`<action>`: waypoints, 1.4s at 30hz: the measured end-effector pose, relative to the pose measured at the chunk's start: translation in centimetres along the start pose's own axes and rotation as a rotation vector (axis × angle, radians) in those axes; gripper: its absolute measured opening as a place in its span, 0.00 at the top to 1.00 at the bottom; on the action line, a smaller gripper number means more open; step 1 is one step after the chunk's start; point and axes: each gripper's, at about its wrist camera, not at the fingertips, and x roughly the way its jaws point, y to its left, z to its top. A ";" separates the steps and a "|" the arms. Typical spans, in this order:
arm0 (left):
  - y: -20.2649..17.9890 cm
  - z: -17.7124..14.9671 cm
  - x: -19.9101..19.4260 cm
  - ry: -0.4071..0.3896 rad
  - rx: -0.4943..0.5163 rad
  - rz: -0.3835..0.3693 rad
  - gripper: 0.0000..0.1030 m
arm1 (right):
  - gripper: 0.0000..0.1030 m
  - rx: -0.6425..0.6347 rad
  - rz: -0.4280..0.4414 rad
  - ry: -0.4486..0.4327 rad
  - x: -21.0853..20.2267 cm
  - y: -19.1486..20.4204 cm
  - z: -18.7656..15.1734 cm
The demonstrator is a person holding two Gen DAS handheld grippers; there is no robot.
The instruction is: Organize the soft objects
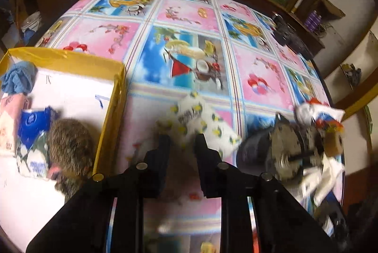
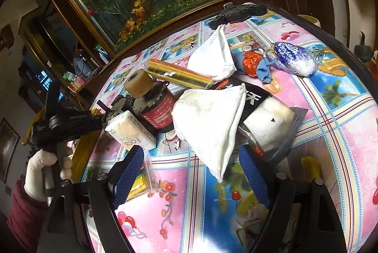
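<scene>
While the left gripper [image 1: 182,142] is sitting shut and empty just right of the yellow box [image 1: 111,116], a lemon-print tissue pack [image 1: 200,120] is lying beyond it; right of the box, the right gripper [image 2: 191,168] is gaping around a white cloth [image 2: 212,125].

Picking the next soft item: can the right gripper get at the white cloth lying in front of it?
Probably yes. The right gripper stands open with the white cloth's near corner pointing between its fingers, and nothing lies on top of the cloth. The clear pouch sits close to one finger and might get nudged.
</scene>
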 end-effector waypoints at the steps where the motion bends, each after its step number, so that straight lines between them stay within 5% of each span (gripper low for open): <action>1: -0.1 -0.7 -0.3 0.012 0.019 0.000 0.81 | 0.19 0.000 -0.003 -0.001 0.0 0.0 0.0; 5: -1.9 -2.9 -1.5 0.068 0.121 -0.063 0.81 | 0.18 0.001 -0.012 -0.006 -0.1 0.0 0.0; 8: -2.2 -1.6 -2.4 0.005 0.046 -0.034 0.78 | 0.17 -0.002 -0.015 -0.006 -0.1 0.0 0.0; 11: -1.1 0.8 -2.2 -0.073 -0.133 -0.017 0.32 | 0.17 -0.011 -0.018 -0.006 -0.2 0.1 0.0; 12: -1.2 1.5 -1.8 -0.098 -0.149 0.025 0.28 | 0.17 -0.013 -0.017 -0.005 -0.2 0.2 0.0; 18: -3.4 4.3 3.1 -0.030 0.045 0.207 0.27 | 0.17 -0.011 -0.007 0.000 -0.1 0.0 0.1; 26: -1.3 1.8 2.8 0.143 0.086 0.056 0.47 | 0.17 0.003 0.005 0.003 0.2 -0.3 0.2; 28: -2.4 -0.6 2.1 0.204 0.185 0.056 0.47 | 0.15 0.004 0.005 0.002 0.2 -0.3 0.2; 31: -3.9 -4.0 -0.3 0.185 0.328 0.034 0.48 | 0.14 0.002 0.003 0.004 0.2 -0.3 0.1; 36: -3.0 -6.8 -5.5 0.051 0.237 -0.065 0.42 | 0.14 -0.008 -0.016 0.000 0.2 0.0 0.1; 42: -2.0 -9.3 -4.3 0.012 0.105 -0.032 0.39 | 0.14 -0.025 -0.036 -0.002 0.1 0.3 0.0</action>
